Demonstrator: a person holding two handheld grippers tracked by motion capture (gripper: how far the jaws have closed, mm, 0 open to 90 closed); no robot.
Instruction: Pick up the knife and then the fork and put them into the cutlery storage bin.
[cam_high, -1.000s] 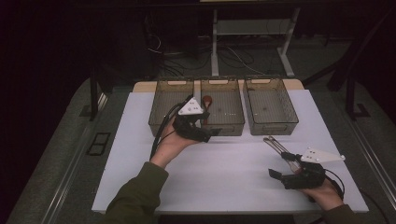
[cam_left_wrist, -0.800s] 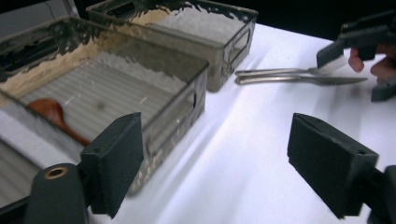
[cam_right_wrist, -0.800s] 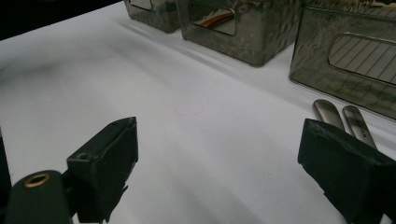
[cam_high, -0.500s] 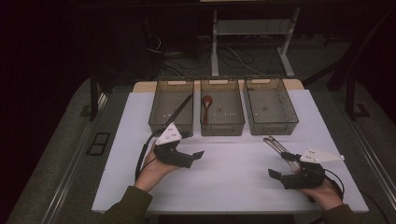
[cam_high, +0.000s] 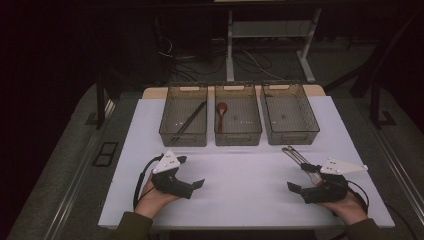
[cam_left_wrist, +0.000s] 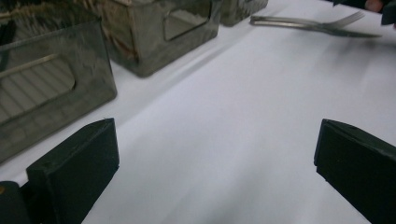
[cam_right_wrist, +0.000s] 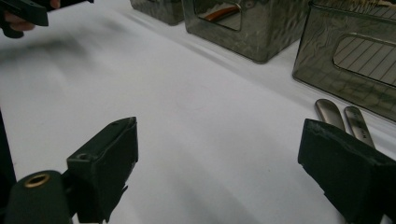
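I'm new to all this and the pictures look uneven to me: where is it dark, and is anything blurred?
High view: the white table is brightly lit, the room behind nearly black. Left gripper view: the metal cutlery far off is soft, and the table streaks slightly. Right gripper view: the other gripper at top left smears, with a blurry shadow beneath.

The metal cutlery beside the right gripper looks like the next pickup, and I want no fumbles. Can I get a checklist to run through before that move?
1. Right gripper open and holding nothing: ok, its jaws stand wide apart.
2. Left gripper open and holding nothing: ok.
3. Metal cutlery lying free on the white table, apart from the bins: ok.
4. Right bin free to take it: ok, nothing seen inside.
5. Other bins sorted: ok, red spoon in the middle bin, chopsticks in the left bin.
6. Number of pieces in the cutlery: cannot tell.
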